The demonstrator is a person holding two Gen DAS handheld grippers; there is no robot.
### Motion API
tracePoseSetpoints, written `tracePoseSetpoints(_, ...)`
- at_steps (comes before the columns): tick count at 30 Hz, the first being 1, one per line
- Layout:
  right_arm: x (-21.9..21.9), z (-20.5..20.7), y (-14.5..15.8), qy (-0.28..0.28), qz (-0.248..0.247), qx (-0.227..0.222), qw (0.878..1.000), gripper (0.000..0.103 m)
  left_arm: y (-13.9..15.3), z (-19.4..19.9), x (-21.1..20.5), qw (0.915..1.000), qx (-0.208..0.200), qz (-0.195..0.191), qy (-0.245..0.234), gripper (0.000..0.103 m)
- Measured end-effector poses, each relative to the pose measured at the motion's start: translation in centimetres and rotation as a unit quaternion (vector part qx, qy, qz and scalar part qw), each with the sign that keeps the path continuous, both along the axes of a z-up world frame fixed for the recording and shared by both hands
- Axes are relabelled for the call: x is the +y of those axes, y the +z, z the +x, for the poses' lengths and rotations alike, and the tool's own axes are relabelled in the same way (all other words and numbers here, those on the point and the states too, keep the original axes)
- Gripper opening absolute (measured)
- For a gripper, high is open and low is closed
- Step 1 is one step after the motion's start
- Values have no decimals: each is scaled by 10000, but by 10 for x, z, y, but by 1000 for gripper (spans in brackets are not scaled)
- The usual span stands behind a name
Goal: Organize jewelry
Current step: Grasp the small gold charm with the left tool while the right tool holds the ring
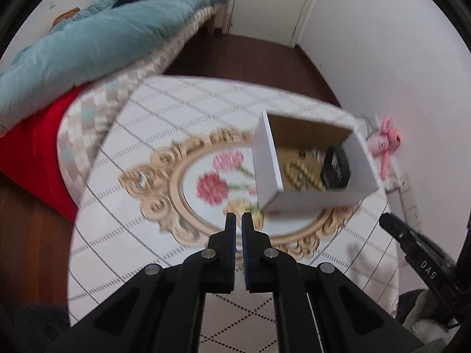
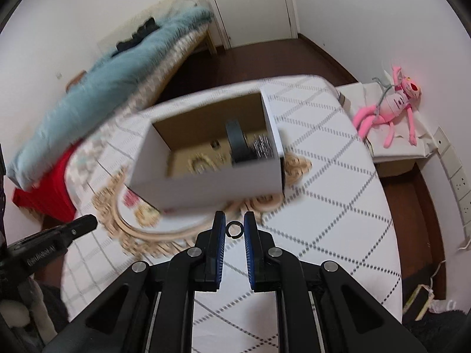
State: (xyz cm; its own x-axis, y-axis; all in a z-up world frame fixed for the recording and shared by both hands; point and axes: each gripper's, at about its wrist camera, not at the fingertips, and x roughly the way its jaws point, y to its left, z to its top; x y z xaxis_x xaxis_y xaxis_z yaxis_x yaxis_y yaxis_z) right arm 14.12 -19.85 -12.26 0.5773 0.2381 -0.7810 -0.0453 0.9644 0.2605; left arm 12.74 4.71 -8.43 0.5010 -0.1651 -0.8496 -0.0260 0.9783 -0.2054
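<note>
A small dark ring (image 2: 234, 229) sat pinched between the blue pads of the right gripper (image 2: 234, 227), held just short of the near wall of the one white box (image 2: 206, 182) that stood open on the table (image 2: 338, 176). The step in hand looked like carrying that ring to the box. The next move, I judged, called for lifting it over the near wall and spreading the fingers above the open space, clear of what already lay there.

Inside I could count one gold bead chain (image 1: 300, 176), one dark band (image 1: 335, 167) and one silvery piece (image 2: 263, 147). Blur hid anything smaller.

The left gripper (image 1: 238, 220) hovered to the left, pads nearly pressed together and pinching nothing. Under the box lay one ornate gold frame (image 1: 159, 203) with two flowers, red and pink. Far right sat one pink plush toy (image 2: 391, 103).
</note>
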Motion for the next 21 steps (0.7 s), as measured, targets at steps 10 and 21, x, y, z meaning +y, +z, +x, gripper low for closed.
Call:
tracePoseSetpoints(10,7,-1,-18,106,51,198,9997,13,-61,-6,-8,9971,711,241,-123,9)
tracePoseSetpoints(21,3,-8,-47,28,-72,455,9989,13,-103,-14,-42,9903,825,1028,-441,93)
